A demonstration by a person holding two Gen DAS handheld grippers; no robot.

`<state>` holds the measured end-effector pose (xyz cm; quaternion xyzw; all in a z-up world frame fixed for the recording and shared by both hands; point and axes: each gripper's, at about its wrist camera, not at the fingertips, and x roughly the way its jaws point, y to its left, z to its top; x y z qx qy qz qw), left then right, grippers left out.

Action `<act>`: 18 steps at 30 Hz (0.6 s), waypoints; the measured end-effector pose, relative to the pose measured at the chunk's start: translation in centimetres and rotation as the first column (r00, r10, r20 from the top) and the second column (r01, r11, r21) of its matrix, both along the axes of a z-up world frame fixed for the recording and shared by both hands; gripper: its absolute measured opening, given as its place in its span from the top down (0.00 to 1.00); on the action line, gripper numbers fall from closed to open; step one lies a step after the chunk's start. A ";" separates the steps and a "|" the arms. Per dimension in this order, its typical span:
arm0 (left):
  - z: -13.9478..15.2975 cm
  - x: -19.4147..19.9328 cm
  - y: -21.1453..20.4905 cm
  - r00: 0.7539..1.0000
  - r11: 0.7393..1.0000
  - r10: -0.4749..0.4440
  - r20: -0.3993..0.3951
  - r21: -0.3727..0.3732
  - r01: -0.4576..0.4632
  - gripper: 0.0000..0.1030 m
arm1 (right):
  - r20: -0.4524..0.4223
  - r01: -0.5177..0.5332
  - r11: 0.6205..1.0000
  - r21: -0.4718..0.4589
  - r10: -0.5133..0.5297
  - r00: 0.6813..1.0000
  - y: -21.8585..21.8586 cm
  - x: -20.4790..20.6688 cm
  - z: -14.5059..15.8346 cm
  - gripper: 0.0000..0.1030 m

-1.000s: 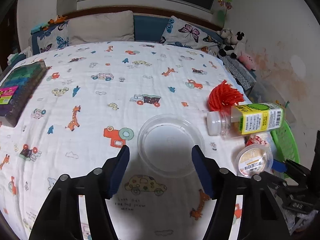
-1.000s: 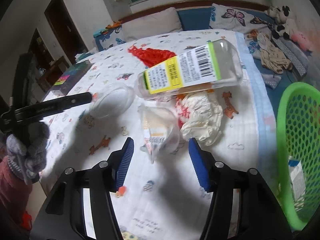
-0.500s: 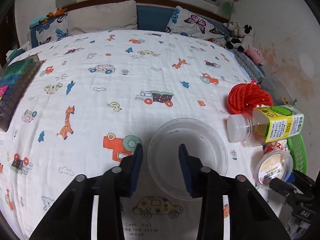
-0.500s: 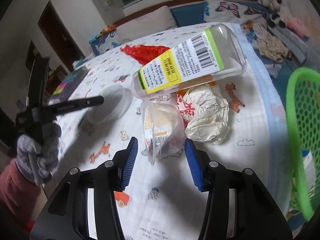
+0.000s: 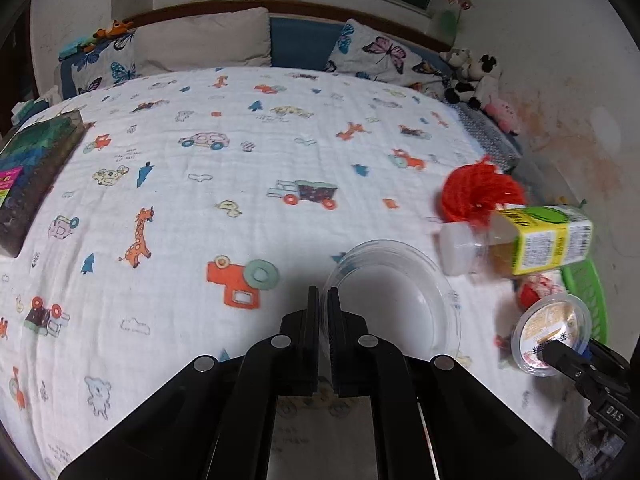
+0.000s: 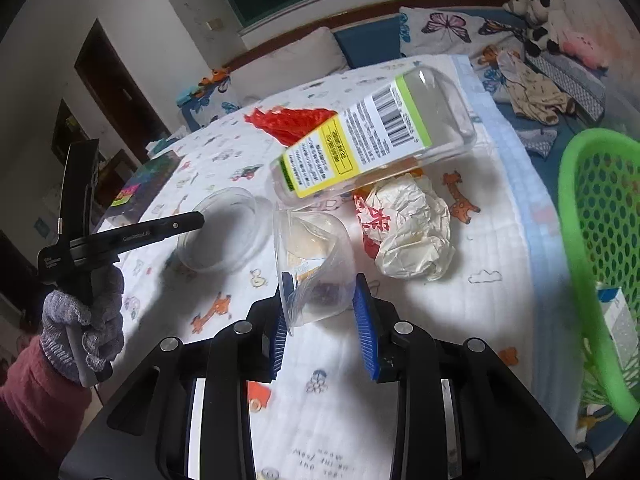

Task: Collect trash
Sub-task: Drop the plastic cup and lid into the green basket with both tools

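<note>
left claw (image 5: pixel 323 300): clamped on clear lid (image 5: pixel 394 304) rim | right claw (image 6: pixel 322 308): closing, cup (image 6: pixel 316 264) between pads

Dim indoor light — soft shadows, fisheye-warped edges, slight blur.

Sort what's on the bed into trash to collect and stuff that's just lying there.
Trash for the job:
- clear plastic lid
- small clear cup
- labelled bottle
- crumpled wrapper
- red mesh net
- green basket, likely where it goes

Just lying about:
- pillows
- plush toys
- dark box
- bedsheet
</note>
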<state>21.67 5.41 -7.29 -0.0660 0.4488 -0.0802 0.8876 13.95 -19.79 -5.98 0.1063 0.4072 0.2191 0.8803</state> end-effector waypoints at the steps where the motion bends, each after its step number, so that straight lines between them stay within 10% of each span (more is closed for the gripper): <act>1: 0.3 -0.4 -0.2 1.000 1.000 -0.006 0.009 -0.004 0.006 0.95 | 0.004 0.000 1.000 0.001 0.000 1.000 -0.2 -0.3 0.2 0.69; 18: 7.4 -4.3 -9.5 0.968 0.974 -0.208 0.139 -0.058 0.218 0.95 | 0.075 0.226 0.974 -0.023 -0.224 0.972 -13.1 -5.6 3.3 0.76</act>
